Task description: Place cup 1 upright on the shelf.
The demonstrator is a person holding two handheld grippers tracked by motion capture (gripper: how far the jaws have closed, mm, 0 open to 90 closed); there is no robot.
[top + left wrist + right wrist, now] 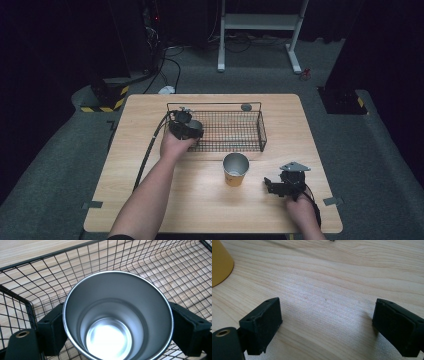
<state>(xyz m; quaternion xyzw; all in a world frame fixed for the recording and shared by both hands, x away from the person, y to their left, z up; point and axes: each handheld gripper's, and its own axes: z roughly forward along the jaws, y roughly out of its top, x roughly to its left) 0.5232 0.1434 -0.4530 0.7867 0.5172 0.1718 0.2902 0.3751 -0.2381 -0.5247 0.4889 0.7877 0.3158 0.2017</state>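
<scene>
On the wooden surface (pixel 200 200), the left claw (pixel 117 322) clamps a steel cup (pixel 117 315) inside the wire basket's (pixel 235 131) left end; the right claw (pixel 327 325) gapes wide, empty, right of a yellow cup (pixel 235 170).

The steel cup (pixel 117 322) sat clamped in the left tool (pixel 186 126) inside the wire basket's (pixel 235 131) left end. A yellow cup (pixel 235 170) stood upright just before the basket.

Steel cup (pixel 117 322): base cut off by lower edge in left gripper view. Yellow cup (pixel 219 263): mostly cropped beside wooden table (pixel 337 290). Small grey item (pixel 246 107) at wire basket (pixel 262 131) rim: unidentifiable.
</scene>
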